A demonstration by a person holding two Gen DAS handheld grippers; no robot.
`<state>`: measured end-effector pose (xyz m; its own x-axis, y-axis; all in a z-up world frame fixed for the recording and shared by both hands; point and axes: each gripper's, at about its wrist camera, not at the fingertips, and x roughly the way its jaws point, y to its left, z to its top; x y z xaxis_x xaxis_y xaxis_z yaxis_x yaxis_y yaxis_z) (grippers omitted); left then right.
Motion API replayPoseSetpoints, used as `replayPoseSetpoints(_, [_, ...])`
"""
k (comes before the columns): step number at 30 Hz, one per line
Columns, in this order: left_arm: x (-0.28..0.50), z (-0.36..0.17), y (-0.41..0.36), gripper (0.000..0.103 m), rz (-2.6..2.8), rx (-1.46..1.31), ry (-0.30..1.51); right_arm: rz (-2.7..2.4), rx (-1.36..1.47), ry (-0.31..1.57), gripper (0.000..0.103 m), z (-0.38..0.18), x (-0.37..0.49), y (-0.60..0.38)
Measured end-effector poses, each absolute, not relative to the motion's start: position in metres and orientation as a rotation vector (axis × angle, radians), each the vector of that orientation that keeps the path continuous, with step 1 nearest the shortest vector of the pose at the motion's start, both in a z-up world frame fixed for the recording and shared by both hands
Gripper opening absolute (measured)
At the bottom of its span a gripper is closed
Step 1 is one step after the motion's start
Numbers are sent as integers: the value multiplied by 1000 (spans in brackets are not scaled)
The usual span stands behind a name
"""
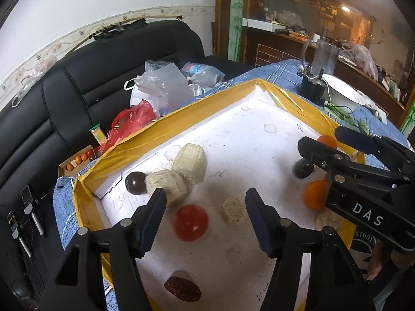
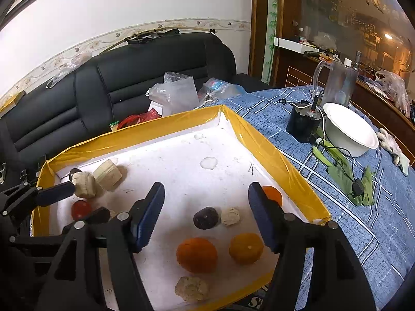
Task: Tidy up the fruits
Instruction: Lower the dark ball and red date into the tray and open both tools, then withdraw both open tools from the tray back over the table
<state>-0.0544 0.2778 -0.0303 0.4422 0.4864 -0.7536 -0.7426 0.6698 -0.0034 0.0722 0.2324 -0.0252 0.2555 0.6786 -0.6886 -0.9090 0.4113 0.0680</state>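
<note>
The fruits lie loose on the white floor of a shallow tray (image 2: pixel 262 140) with yellow taped walls, and that looseness is the main risk: the round ones would likely roll if a fingertip came down off-centre. The left hand-held gripper (image 1: pixel 205 208) hovers with its jaws apart and empty over the tray's near-left part, the red fruit (image 1: pixel 191 223) and a small pale chunk (image 1: pixel 234 210) lying between its fingers; closing there could catch the chunk along with the fruit or nudge the fruit toward the wall. The right hand-held gripper (image 2: pixel 206 206) is likewise apart and empty, above a dark plum (image 2: pixel 205 217), a big orange (image 2: pixel 196 251) and a yellower orange (image 2: pixel 246 248) near the tray's near-right corner. These sit close together, so a grab at one could knock its neighbour. The two tools also work near each other and could collide mid-tray. Two pale blocks (image 1: pixel 190 163) and a dark ball (image 1: pixel 136 182) crowd the far-left corner. The tray rests on a table with a blue checked cloth (image 2: pixel 269 108), which also carries a white bowl (image 2: pixel 348 129), a clear jug (image 2: pixel 337 83) and a black pump (image 2: pixel 302 123). A black sofa (image 2: pixel 90 98) strewn with plastic bags (image 2: pixel 173 90) stands behind.
</note>
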Motion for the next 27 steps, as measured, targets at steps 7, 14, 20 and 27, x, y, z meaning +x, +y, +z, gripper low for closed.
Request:
replayPoseSetpoints(7, [-56, -30, 279, 68, 792, -369, 799, 1109, -370, 718, 69, -26, 73, 231])
replayPoseSetpoints(14, [-57, -28, 278, 69, 793, -370, 795, 1086, -361, 707, 73, -20, 75, 223])
replayPoseSetpoints(20, [-63, -18, 271, 70, 786, -361, 764, 1053, -329, 696, 76, -9, 76, 203])
replayPoseSetpoints(27, [-71, 1, 241, 71, 707, -313, 678, 942, -299, 672, 84, 8, 71, 141])
